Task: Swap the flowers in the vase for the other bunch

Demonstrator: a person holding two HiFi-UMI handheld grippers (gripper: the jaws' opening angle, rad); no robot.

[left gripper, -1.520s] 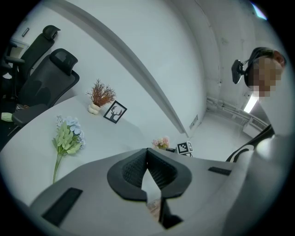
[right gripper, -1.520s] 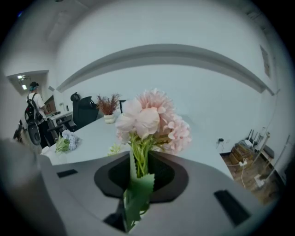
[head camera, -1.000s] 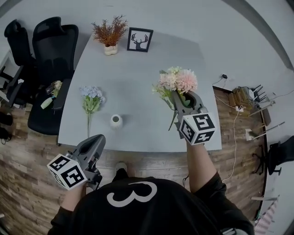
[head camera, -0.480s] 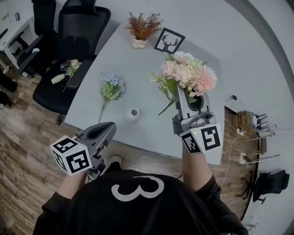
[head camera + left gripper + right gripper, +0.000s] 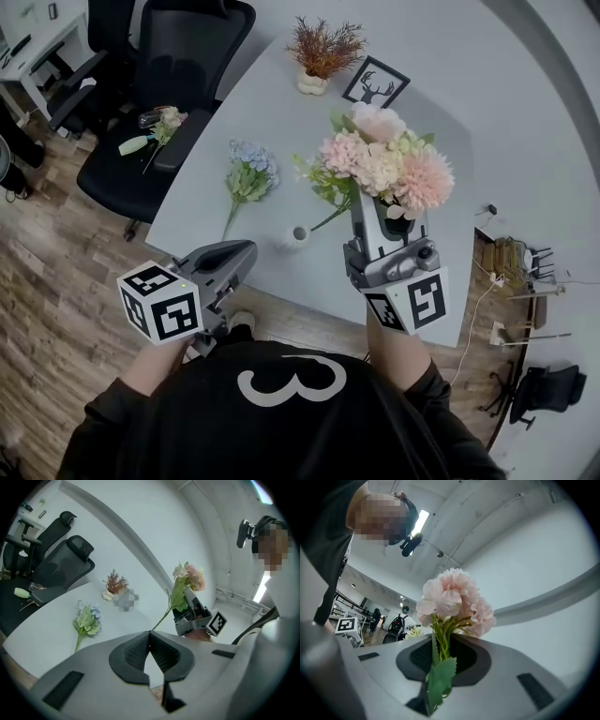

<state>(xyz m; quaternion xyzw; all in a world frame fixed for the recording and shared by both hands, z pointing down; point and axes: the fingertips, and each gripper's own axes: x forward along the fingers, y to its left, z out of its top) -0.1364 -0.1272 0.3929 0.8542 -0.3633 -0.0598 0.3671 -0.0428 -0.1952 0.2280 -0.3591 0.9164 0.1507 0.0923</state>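
- Pink bunch (image 5: 384, 169): we hold it in the air over the right half of the table, out of the vase. Blooms point to the far side and one loose stem trails down-left toward the vase without reaching it.
- Table (image 5: 267, 117): pale grey. It carries the vase, the blue bunch, a potted dried plant and a picture frame.
- Office chair (image 5: 178, 56): black, at the far-left corner of the table. A third small bunch (image 5: 159, 127) lies on its seat.
- Right gripper (image 5: 380, 211): tongs clamped on the pink bunch's green stems. In the right gripper view the stems and a leaf run straight between the pads (image 5: 464, 656), with the blooms (image 5: 452, 599) just beyond them.
- Left gripper (image 5: 246, 253): tongs closed together with nothing in them. We hold it at the near edge of the table, left of the vase and apart from it. The left gripper view shows the pads (image 5: 161, 653) meeting.
- Blue bunch (image 5: 251, 169): lies flat on the table's left part, heads far and stem toward the near edge. It is left of the vase and not touching it.
- Potted dried plant (image 5: 323, 52): at the far edge, reddish-brown, with the picture frame (image 5: 375, 86) just beside it on the right; the frame shows a deer head.
- Vase (image 5: 298, 235): small, white and upright, near the table's near edge, between our two grippers.
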